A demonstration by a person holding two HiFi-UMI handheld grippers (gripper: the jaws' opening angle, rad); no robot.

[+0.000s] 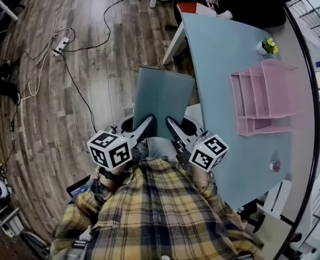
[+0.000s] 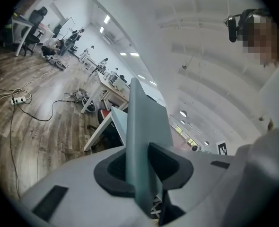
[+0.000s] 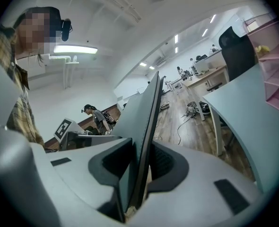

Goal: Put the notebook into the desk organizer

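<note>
I hold a grey-blue notebook (image 1: 162, 96) with both grippers, out over the floor just left of the table's near edge. My left gripper (image 1: 142, 128) is shut on the notebook's near-left edge, and my right gripper (image 1: 175, 128) is shut on its near-right edge. In the left gripper view the notebook (image 2: 144, 136) stands on edge between the dark pads of that gripper (image 2: 139, 171). The right gripper view shows the notebook (image 3: 149, 122) the same way, clamped in that gripper (image 3: 139, 167). The pink desk organizer (image 1: 266, 96) lies on the light-blue table (image 1: 219, 53) to the right, also seen as the organizer (image 3: 276, 60).
A small pot with yellow flowers (image 1: 267, 46) stands beyond the organizer, and a small pink object (image 1: 274, 166) sits near the table's near end. A power strip (image 1: 59, 45) with cables lies on the wood floor at left. A red chair seat (image 1: 195, 7) is at the table's far end.
</note>
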